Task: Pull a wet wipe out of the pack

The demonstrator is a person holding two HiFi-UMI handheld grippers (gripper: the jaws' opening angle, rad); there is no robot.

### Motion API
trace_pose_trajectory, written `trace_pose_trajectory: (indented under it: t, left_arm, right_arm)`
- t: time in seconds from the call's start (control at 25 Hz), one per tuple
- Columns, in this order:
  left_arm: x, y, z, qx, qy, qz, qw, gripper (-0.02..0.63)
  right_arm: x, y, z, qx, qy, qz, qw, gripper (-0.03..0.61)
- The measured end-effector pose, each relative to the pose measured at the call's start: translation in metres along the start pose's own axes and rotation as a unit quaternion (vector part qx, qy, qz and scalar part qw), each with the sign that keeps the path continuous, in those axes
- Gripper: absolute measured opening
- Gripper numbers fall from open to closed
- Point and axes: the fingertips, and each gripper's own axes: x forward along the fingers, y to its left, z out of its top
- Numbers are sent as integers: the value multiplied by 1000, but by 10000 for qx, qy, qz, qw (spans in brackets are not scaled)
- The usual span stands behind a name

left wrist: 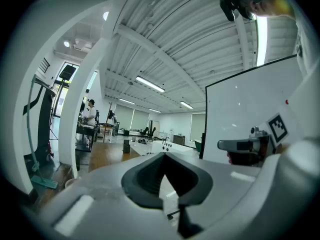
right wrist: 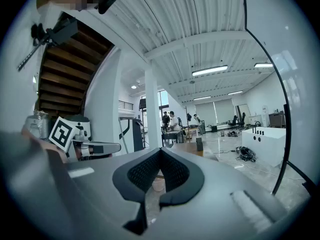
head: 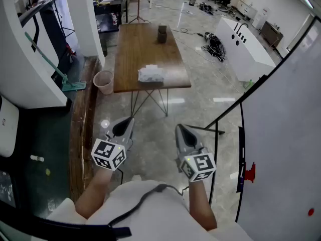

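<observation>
Wipe pack [head: 151, 73] on wood table [head: 143, 44], pink bin [head: 104, 82] beside, glossy floor [head: 210, 87]

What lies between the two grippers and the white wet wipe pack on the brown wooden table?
Head view: only glossy grey floor and the table's thin metal legs; left gripper and right gripper hang short of the white wet wipe pack.
</observation>
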Motion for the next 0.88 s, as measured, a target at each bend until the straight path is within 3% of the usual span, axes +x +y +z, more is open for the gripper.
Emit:
trace_pose_trajectory:
  t: [0.36,0.88]
  left_arm:
    - [6,4,7,189,-35,-157,9997,4]
    - [-3,17,0,85,-57,-281,9996,5]
  right_arm:
    - [10,1,7,-10,-57,-51,10000,8]
    - [10,3,2,338,-192,-222,9990,8]
